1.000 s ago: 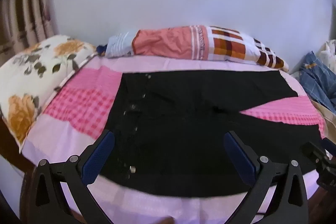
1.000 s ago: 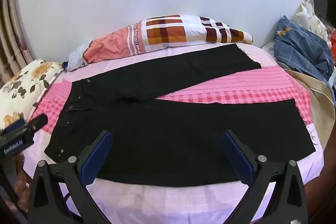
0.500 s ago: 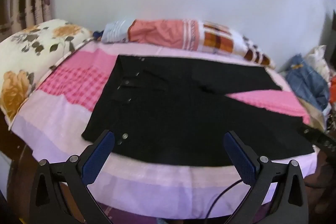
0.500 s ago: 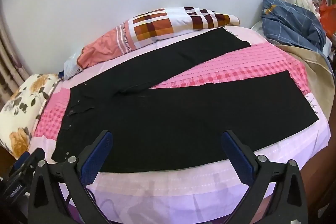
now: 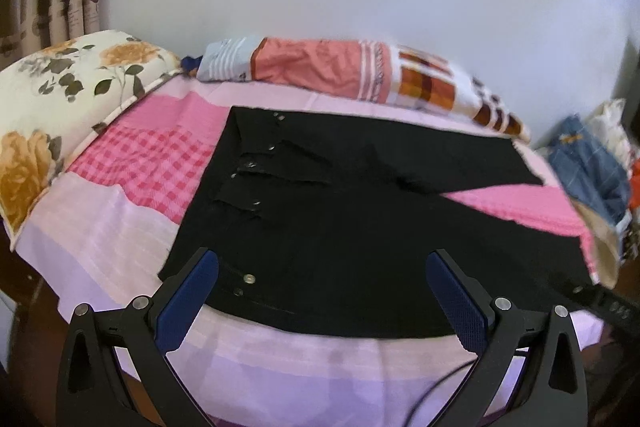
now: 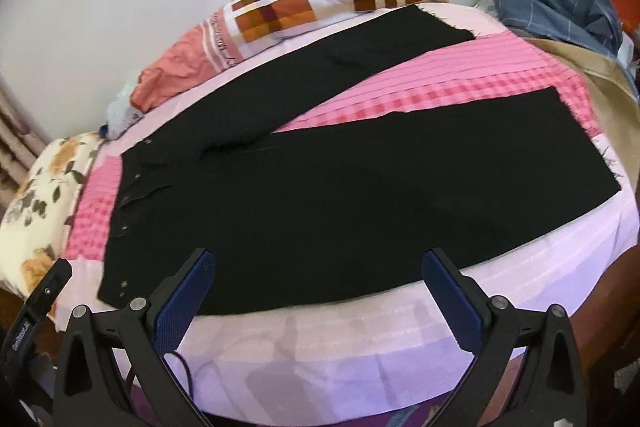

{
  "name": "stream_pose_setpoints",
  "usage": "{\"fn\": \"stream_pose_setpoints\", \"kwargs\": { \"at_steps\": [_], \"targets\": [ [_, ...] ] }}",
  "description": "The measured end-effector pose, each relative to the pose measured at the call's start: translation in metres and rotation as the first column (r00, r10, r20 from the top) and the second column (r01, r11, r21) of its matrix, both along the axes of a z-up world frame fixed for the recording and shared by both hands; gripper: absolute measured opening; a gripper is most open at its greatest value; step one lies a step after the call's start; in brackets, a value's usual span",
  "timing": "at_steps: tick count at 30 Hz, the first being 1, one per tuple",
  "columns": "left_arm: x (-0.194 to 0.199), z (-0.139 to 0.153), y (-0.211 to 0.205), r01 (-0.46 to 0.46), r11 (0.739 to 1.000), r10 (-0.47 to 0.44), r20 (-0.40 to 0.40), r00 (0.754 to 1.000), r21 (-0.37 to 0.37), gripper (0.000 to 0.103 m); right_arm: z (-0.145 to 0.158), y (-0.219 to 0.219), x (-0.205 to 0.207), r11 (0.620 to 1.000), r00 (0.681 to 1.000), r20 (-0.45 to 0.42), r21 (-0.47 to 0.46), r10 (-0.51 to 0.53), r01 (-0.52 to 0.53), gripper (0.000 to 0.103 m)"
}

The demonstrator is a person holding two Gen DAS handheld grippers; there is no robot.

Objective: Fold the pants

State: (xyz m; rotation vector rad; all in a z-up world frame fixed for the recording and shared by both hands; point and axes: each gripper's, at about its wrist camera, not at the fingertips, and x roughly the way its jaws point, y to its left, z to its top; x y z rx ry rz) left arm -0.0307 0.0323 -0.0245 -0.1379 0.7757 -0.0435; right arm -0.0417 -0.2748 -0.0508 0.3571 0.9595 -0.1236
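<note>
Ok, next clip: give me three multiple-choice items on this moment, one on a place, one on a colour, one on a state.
1. Where do the pants lie?
A. on the bed
B. on the floor
C. on a chair

2. What colour are the pants?
A. blue
B. black
C. white

3. How do both grippers stand?
A. shut on the pants
B. shut, empty
C. open, empty

Answers:
1 A, they lie spread flat on the pink sheet.
2 B, the cloth is black all over.
3 C, the left gripper and right gripper show jaws wide apart with nothing between.
</note>
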Motion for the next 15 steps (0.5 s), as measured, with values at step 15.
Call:
{"fn": "stream_pose_setpoints", "kwargs": {
  "at_steps": [15],
  "targets": [
    [0.056, -0.007, 0.011, -0.018, 1.000, 0.018, 0.020, 1.000, 0.023, 0.103, 0.001, -0.043, 0.033, 0.979, 0.988, 0.001, -0.135, -0.152, 0.151, 0.103]
  ]
}}
